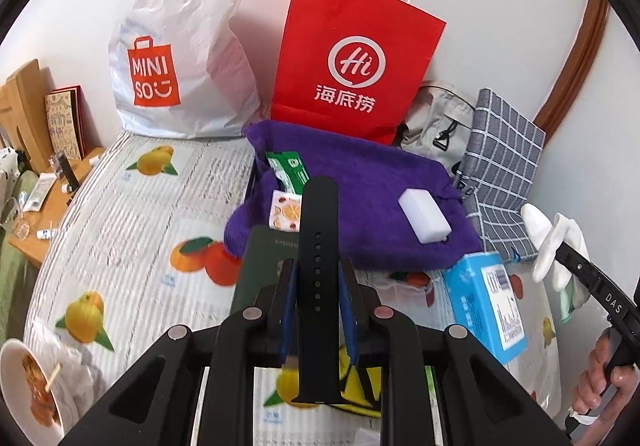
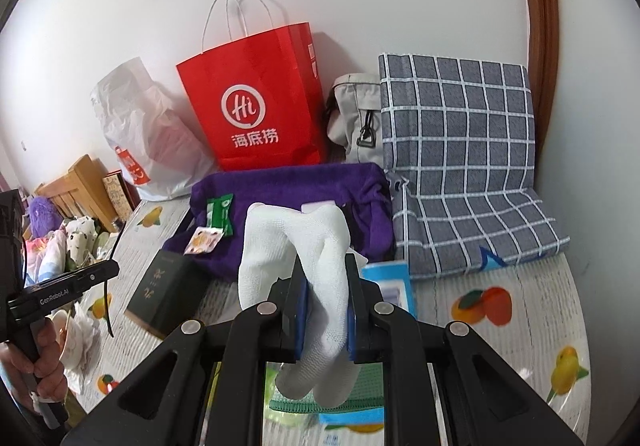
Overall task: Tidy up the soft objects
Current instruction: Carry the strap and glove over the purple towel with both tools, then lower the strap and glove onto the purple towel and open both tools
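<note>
Fingers clenched both sides: left gripper (image 1: 318,278) pinches a black strap (image 1: 318,246), right gripper (image 2: 326,310) a white glove (image 2: 316,274), lifted clear for sorting, likely.

Your table (image 1: 132,213), covered in a ribbed fruit-print cloth, carries a white Miniso bag (image 1: 176,45) and red Haidilao bag (image 1: 356,57) against the wall, a purple towel (image 1: 360,205), checked grey cloth (image 2: 460,165), dark green box (image 2: 168,294) and light blue box (image 1: 486,302).
</note>
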`<action>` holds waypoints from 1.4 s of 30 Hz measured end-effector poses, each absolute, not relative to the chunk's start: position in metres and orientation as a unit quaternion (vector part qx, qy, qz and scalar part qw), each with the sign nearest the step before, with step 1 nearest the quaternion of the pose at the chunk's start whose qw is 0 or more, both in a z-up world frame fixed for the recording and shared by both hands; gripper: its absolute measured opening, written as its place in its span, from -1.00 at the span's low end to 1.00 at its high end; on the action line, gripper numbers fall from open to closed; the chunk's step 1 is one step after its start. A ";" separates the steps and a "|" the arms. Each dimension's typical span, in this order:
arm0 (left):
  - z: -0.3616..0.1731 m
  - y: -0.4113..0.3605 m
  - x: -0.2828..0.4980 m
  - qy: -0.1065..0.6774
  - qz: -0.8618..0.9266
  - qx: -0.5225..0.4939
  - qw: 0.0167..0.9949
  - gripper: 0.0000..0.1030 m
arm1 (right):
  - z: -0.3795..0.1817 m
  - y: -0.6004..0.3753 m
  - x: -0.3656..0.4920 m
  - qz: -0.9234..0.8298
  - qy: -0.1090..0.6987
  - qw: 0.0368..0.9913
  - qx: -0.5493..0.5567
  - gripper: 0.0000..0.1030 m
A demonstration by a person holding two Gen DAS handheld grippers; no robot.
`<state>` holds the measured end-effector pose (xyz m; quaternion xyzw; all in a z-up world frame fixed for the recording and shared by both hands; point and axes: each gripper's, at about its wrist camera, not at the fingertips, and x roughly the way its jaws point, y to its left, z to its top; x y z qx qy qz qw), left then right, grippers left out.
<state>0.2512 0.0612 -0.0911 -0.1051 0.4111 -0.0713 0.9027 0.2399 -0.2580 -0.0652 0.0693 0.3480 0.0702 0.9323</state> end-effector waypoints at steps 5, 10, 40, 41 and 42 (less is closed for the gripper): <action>-0.086 0.060 0.275 0.407 -0.070 -0.101 0.905 -0.62 | -0.065 -0.261 0.265 0.072 0.350 0.930 0.082 -0.70; -0.081 0.056 0.299 0.403 -0.075 -0.104 0.906 -0.62 | -0.061 -0.261 0.291 0.074 0.348 0.931 0.085 -0.70; -0.123 0.027 0.420 0.443 -0.088 -0.104 0.886 -0.62 | -0.102 -0.245 0.424 0.095 0.375 0.918 0.090 -0.69; -0.125 0.027 0.421 0.446 -0.086 -0.103 0.885 -0.62 | -0.105 -0.244 0.426 0.093 0.379 0.917 0.086 -0.69; -0.128 0.028 0.423 0.448 -0.085 -0.104 0.884 -0.62 | -0.108 -0.244 0.429 0.093 0.383 0.915 0.084 -0.69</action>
